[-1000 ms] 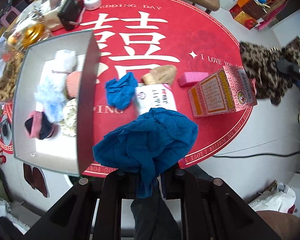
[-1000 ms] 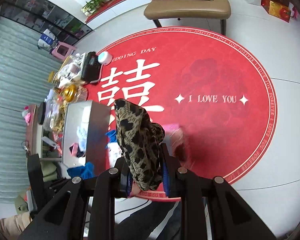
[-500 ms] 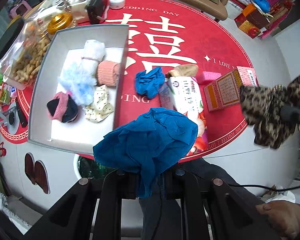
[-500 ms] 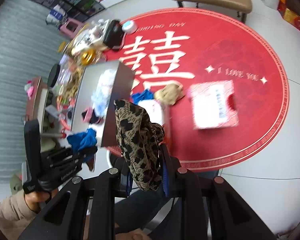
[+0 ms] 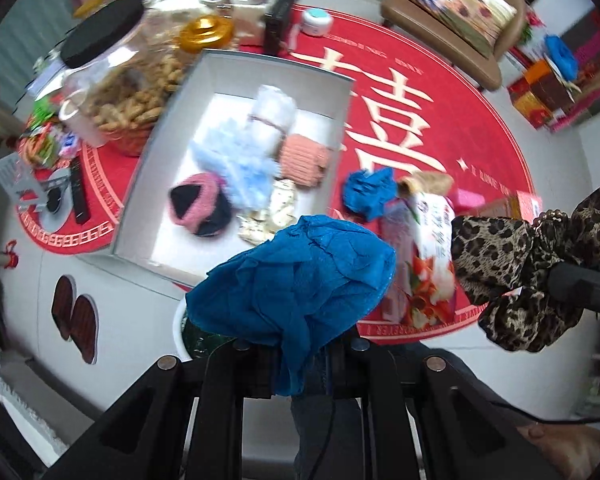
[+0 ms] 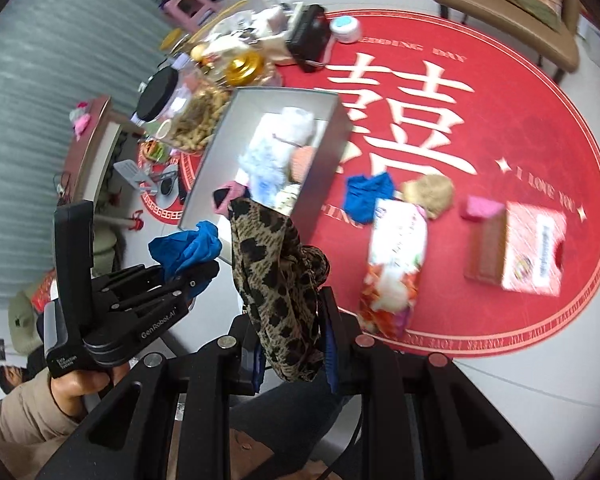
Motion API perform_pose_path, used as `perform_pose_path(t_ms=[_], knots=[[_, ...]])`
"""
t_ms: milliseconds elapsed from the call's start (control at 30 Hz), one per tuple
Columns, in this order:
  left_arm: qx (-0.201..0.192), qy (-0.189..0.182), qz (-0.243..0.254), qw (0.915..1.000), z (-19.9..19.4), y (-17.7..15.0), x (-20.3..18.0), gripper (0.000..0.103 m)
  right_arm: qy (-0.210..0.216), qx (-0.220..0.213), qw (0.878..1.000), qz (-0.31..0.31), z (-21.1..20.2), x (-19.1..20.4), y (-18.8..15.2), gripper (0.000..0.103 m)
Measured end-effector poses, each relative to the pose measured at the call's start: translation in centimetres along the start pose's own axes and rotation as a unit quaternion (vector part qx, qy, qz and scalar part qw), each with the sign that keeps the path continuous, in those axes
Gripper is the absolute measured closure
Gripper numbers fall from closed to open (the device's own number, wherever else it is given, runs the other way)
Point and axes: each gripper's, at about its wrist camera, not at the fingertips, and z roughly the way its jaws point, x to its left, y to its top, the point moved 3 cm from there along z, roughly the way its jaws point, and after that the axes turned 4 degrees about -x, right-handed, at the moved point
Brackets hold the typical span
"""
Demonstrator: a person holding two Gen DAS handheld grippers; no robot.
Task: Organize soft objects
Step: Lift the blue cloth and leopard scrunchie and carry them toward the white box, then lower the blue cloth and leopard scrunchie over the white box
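My left gripper (image 5: 296,354) is shut on a blue cloth (image 5: 296,284) and holds it above the near edge of the grey box (image 5: 140,184); both also show in the right wrist view (image 6: 188,276). My right gripper (image 6: 290,332) is shut on a leopard-print cloth (image 6: 280,276), held above the table's near edge; the cloth shows at the right of the left wrist view (image 5: 512,264). The box (image 6: 320,152) holds several soft items. A second blue cloth (image 5: 366,196) and a tan soft item (image 5: 428,182) lie on the red mat right of the box.
A snack packet (image 6: 396,264), a pink sponge (image 6: 482,206) and a pink carton (image 6: 520,248) lie on the red mat (image 6: 500,92). A jar of snacks (image 5: 124,76), a black case (image 6: 308,36) and clutter stand behind the box. A chair (image 5: 448,24) stands beyond the table.
Both grippers have moved left toward the box with their cloths still held. The box now sits more centred in both views.
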Motion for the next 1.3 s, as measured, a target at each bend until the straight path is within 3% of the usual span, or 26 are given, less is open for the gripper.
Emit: perform_pose_path(t_ms=[467, 900, 1300], knots=[[-0.025, 0.048, -0.089, 0.9946, -0.6, 3.1, 5.2, 0.087, 0.002, 0.029, 0.998, -0.062, 4.3, 7.2, 5.4, 0.078], [-0.022, 0.057, -0.125, 0.9903, 0.4, 5.2, 7.3, 0.087, -0.007, 0.033, 0.996, -0.078, 6.7, 9.2, 9.3, 0.078], [-0.021, 0.059, -0.121, 0.9907, 1.0, 6.9, 7.6, 0.087, -0.020, 0.040, 0.996, -0.078, 8.0, 8.7, 10.9, 0.078]])
